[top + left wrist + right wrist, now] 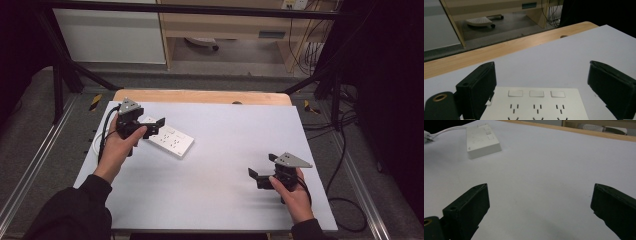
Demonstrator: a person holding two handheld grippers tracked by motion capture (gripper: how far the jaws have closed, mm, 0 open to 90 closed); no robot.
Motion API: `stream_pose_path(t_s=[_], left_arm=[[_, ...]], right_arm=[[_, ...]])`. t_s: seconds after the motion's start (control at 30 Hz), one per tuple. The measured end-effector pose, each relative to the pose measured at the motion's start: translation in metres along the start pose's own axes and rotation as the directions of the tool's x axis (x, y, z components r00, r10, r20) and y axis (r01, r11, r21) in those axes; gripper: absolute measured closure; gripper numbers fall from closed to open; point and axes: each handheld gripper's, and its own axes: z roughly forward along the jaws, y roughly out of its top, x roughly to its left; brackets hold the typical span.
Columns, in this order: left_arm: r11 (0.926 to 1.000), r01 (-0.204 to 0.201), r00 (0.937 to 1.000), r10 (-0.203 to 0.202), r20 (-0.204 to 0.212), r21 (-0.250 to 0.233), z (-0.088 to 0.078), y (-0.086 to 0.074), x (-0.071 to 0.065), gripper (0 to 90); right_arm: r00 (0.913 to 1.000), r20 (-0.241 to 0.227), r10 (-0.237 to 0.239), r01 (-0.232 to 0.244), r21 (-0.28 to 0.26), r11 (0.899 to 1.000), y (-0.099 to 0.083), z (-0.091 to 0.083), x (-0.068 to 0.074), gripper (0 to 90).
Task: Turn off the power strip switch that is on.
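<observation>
A white power strip (170, 140) with several sockets and three switches lies flat on the left part of the white table top. My left gripper (151, 128) hovers over its left end, open, jaws straddling the strip's width without touching it. In the left gripper view the power strip (536, 105) lies between the two spread jaws, with my left gripper (542, 87) open above it. My right gripper (262, 172) stands open at the front right of the table with nothing between its jaws. In the right gripper view my right gripper (540, 205) faces bare table, the power strip (482, 141) far off at upper left.
The strip's white cable (446, 130) runs off its far end toward the table's left edge (95, 145). A wooden board edge (200, 96) borders the table's back. Black frame posts and floor cables (345, 165) stand around the table.
</observation>
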Motion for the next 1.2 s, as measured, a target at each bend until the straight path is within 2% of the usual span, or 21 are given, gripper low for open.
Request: stream_pose_path(t_s=[0.57, 0.8, 0.9, 1.2], left_arm=[[1.0, 0.005, 0.9994, -0.005, -0.034, 0.004, 0.022, -0.002, 0.009, 9.6], [0.9996, 0.028, 0.9988, -0.028, -0.041, 0.007, 0.03, -0.005, 0.014, 9.2], [0.9986, 0.05, 0.9981, -0.049, -0.036, 0.016, 0.033, -0.006, 0.015, 8.2], [0.9985, 0.054, 0.9979, -0.053, -0.037, 0.01, 0.041, -0.007, 0.017, 7.3]], right_arm=[[1.0, -0.003, 0.0, 0.0, -0.005, 1.0, 0.0, -0.001, -0.001, 2.6], [1.0, -0.002, 0.002, -0.002, -0.001, 1.0, 0.0, -0.001, -0.001, 2.6], [1.0, -0.003, 0.003, -0.003, -0.001, 1.0, 0.0, -0.001, -0.001, 2.6], [1.0, -0.005, 0.002, -0.002, -0.001, 1.0, 0.0, -0.001, -0.002, 2.6]])
